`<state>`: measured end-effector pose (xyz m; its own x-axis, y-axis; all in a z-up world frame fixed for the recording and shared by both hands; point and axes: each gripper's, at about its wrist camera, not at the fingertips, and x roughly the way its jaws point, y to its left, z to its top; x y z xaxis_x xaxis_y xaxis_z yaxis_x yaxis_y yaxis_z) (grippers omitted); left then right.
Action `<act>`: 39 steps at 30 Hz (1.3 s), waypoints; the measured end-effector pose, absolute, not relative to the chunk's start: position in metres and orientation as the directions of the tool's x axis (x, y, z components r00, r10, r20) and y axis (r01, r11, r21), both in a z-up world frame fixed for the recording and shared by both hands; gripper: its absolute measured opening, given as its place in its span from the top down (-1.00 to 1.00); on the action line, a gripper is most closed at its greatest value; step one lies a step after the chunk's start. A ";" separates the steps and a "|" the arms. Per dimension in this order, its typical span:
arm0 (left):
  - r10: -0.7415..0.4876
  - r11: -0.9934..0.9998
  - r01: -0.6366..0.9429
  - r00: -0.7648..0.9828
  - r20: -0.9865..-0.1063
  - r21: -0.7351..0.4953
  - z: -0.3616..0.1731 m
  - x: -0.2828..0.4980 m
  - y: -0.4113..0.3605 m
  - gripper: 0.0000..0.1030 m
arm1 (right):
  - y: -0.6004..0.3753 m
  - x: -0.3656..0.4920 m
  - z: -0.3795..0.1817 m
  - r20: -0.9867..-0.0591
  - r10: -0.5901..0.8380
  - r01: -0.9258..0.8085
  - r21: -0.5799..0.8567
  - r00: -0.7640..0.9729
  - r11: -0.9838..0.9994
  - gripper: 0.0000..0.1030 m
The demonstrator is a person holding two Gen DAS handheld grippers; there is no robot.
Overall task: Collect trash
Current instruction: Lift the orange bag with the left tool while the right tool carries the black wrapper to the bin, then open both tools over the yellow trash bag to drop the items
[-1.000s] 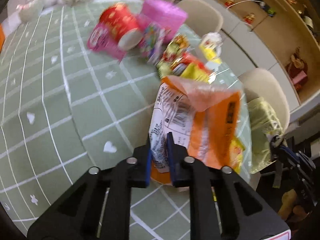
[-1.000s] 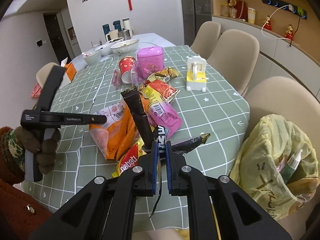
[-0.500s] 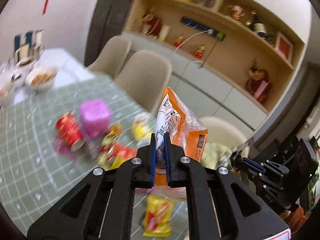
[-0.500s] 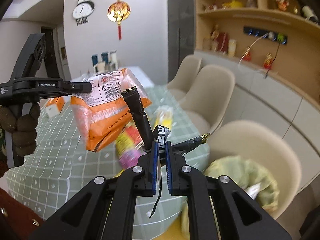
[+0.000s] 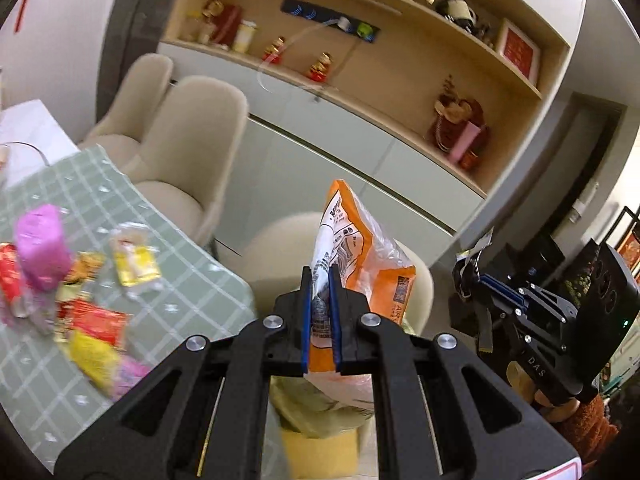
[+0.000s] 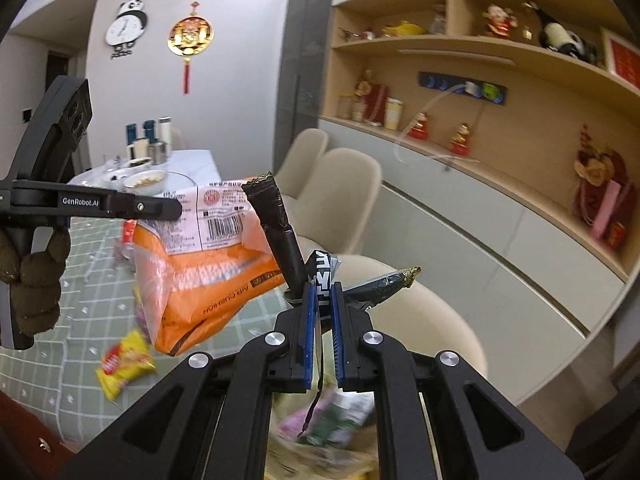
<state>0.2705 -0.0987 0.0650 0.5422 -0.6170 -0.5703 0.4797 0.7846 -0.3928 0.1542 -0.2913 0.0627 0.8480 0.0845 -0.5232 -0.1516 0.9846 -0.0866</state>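
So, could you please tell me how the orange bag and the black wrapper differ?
The orange bag is wide and puffy with a white barcode label; the black wrapper is thin, dark and twisted. The bag hangs from the left gripper; the wrapper sticks up out of the right gripper. Both are clamped in shut jaws, off the table.

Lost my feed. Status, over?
Left gripper shut on orange bag. Right gripper shut on black wrapper. Both above yellow trash bag. Nothing blocking.
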 end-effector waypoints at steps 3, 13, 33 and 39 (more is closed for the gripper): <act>-0.628 0.774 0.491 0.515 -0.584 -0.399 0.055 0.270 -0.126 0.86 | -0.314 0.152 0.059 -0.529 0.067 -0.133 -0.087 0.846 0.987 0.82; -0.600 0.788 0.459 0.427 -0.676 -0.410 -0.009 0.288 -0.182 0.86 | -0.354 0.148 0.037 -0.530 0.088 -0.129 -0.041 0.843 0.991 0.82; -0.537 0.833 0.371 0.368 -0.759 -0.409 -0.056 0.291 -0.175 0.26 | -0.326 0.233 -0.059 -0.692 0.313 -0.253 0.192 0.650 0.948 0.82; -0.446 0.893 0.320 0.540 -0.714 -0.316 -0.030 0.272 -0.134 0.03 | -0.302 0.250 -0.113 -0.820 0.267 -0.268 0.144 0.507 0.953 0.82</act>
